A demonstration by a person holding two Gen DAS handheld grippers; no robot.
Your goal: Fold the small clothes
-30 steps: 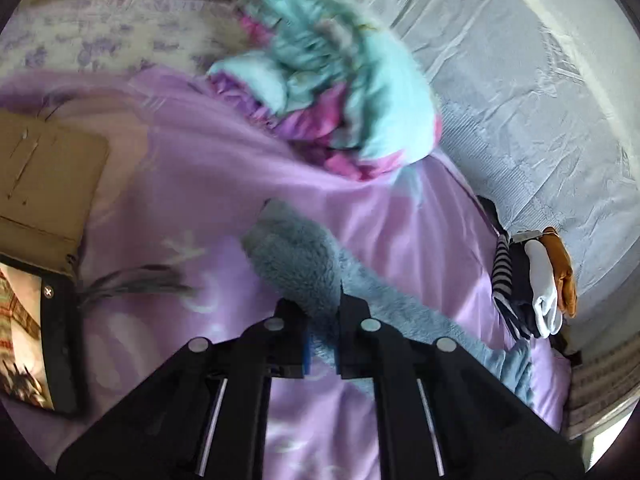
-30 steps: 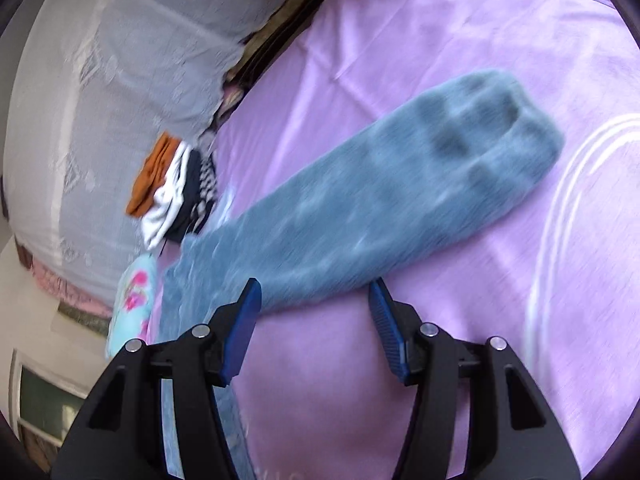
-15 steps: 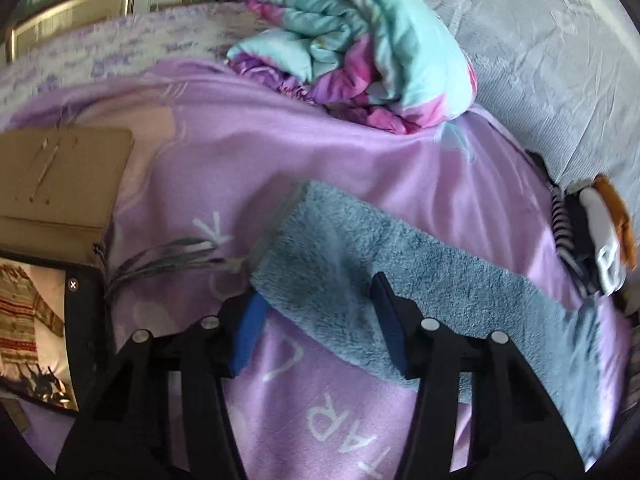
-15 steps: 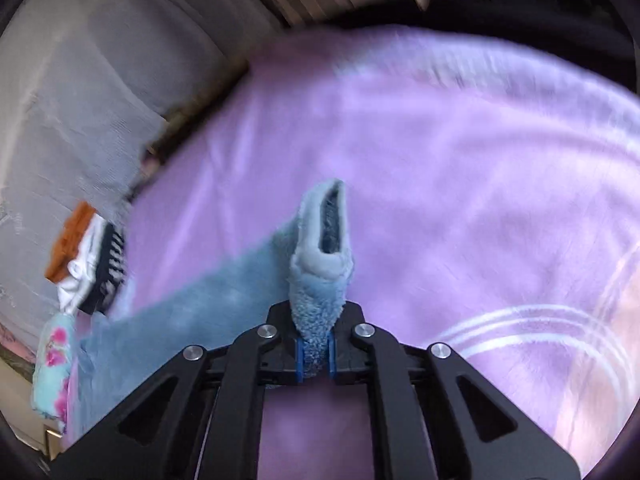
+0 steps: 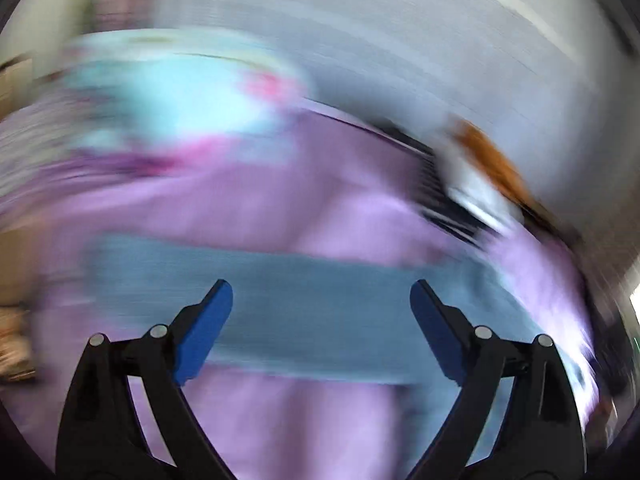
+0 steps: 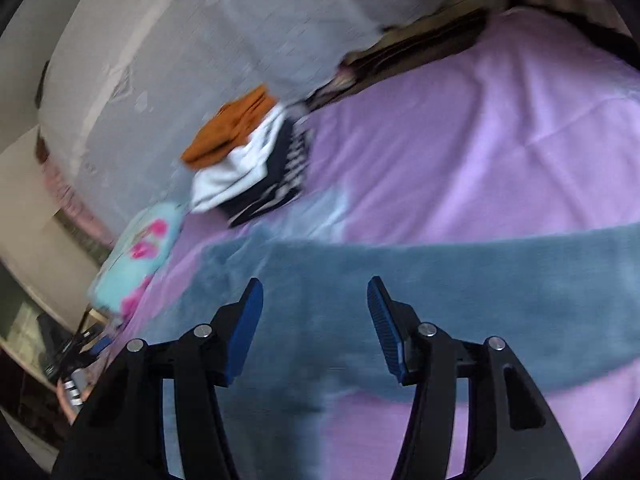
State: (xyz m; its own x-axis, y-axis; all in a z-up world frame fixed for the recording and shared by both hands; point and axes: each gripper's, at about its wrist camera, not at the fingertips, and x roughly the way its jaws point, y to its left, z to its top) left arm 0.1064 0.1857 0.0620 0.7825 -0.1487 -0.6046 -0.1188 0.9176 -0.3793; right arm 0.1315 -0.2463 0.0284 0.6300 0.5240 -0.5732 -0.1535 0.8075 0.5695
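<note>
A long fluffy grey-blue sock (image 6: pixel 440 280) lies flat across the purple bed sheet (image 6: pixel 500 140). In the heavily blurred left wrist view the same sock (image 5: pixel 320 308) runs as a band from left to right. My left gripper (image 5: pixel 321 300) hovers over it, its jaws wide and still opening, with nothing pinched between them. My right gripper (image 6: pixel 315 300) is above the sock's left part; its jaws are opening and the blue pads press on nothing.
A pile of folded small clothes (image 6: pixel 248 160), orange, white and dark striped, sits by the grey upholstered headboard (image 6: pixel 200 40). A rolled turquoise and pink blanket (image 6: pixel 136 256) lies left of it, seen also as the blurred blanket (image 5: pixel 180 92). Dark items sit at the lower left edge.
Each gripper in turn let go of its end of the sock, which now lies flat. Both views swung fast, bringing the clothes pile nearer centre.
</note>
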